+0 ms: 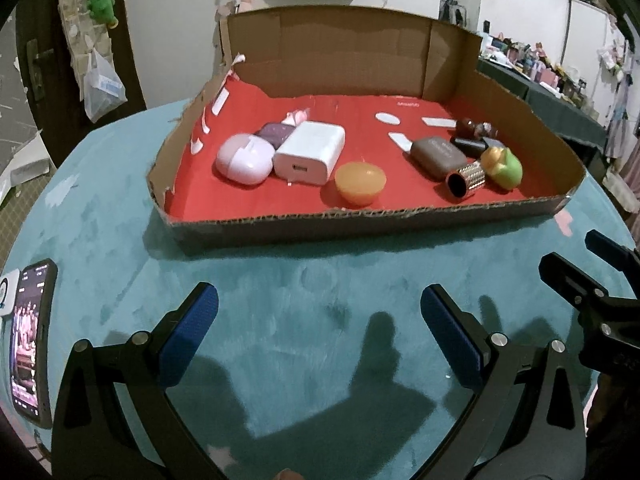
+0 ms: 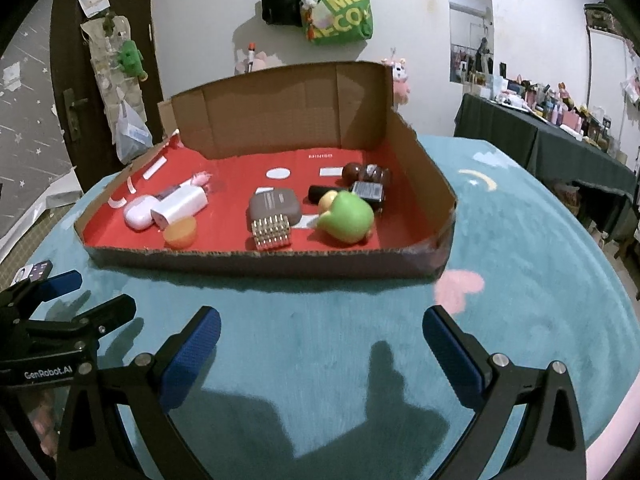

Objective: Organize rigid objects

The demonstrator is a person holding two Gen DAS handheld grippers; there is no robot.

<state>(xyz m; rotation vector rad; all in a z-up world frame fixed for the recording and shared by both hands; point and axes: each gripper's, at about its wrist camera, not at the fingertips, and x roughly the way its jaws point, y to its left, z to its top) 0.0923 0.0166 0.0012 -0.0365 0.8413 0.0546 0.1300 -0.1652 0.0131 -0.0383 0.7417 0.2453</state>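
A shallow cardboard tray (image 1: 360,224) (image 2: 256,258) with a red floor sits on the teal cloth. On its left lie a lilac earbud case (image 1: 243,162) (image 2: 138,214), a white charger block (image 1: 310,152) (image 2: 180,206) and an orange half-ball (image 1: 360,182) (image 2: 181,232). On its right lie a brown case (image 1: 436,158) (image 2: 276,204), a studded gold cylinder (image 1: 466,180) (image 2: 272,232), a green-yellow toy (image 1: 502,168) (image 2: 346,216) and dark round pieces (image 1: 474,128) (image 2: 366,174). My left gripper (image 1: 319,322) and right gripper (image 2: 321,334) hover open over bare cloth in front of the tray, holding nothing.
A phone (image 1: 30,340) with a lit screen lies on the cloth at the left. A green bag (image 2: 344,12) hangs on the wall behind. A dark table (image 2: 540,136) crowded with small items stands at the right. A door (image 2: 80,80) is at the left.
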